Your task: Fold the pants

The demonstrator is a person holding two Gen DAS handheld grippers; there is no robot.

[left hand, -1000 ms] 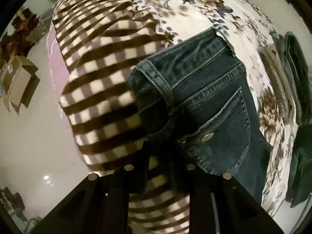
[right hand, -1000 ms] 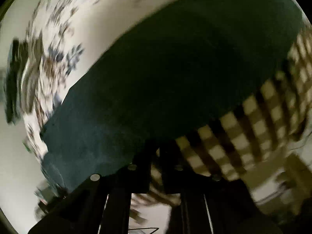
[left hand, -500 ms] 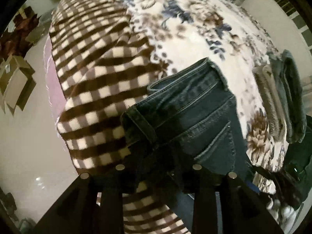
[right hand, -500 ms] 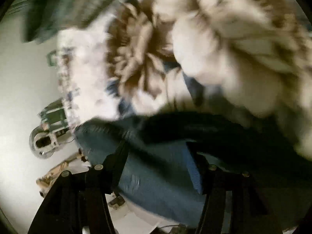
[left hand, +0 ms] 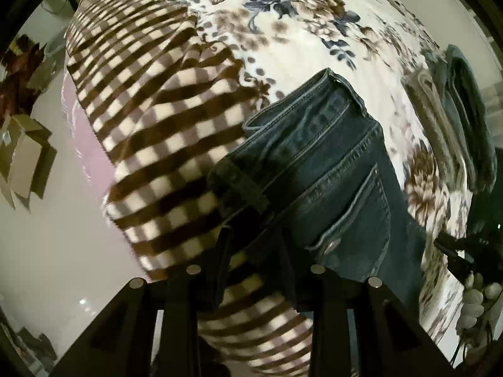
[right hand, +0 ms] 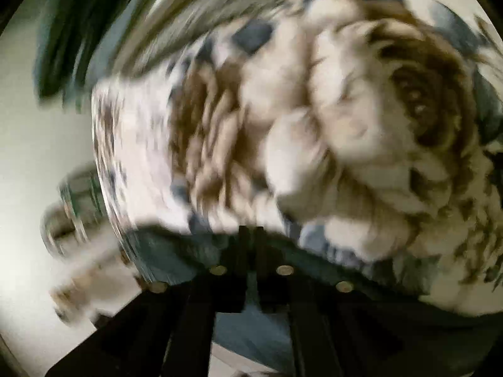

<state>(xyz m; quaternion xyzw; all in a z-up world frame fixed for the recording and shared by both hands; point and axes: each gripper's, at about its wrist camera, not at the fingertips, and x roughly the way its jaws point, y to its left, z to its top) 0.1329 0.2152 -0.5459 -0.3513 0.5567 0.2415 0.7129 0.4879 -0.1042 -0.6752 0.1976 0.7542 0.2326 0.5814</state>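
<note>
Dark blue jeans (left hand: 327,169) lie on a bed, waistband and back pocket up, over a floral blanket (left hand: 298,31) and a brown checked blanket (left hand: 151,119). My left gripper (left hand: 254,248) is shut on the waistband corner of the jeans at the near edge. The right wrist view is badly blurred; there my right gripper (right hand: 251,238) has its fingers close together on a blue denim edge (right hand: 176,251) over the floral blanket (right hand: 345,125).
Folded grey and dark garments (left hand: 456,116) are stacked at the bed's right side. Cardboard boxes (left hand: 25,157) stand on the pale floor (left hand: 47,251) to the left. The other gripper and its white-gloved hand (left hand: 471,289) show at the far right.
The left gripper has pulled back a little with the waistband still held. The right gripper has closed from open onto the denim edge while swinging fast.
</note>
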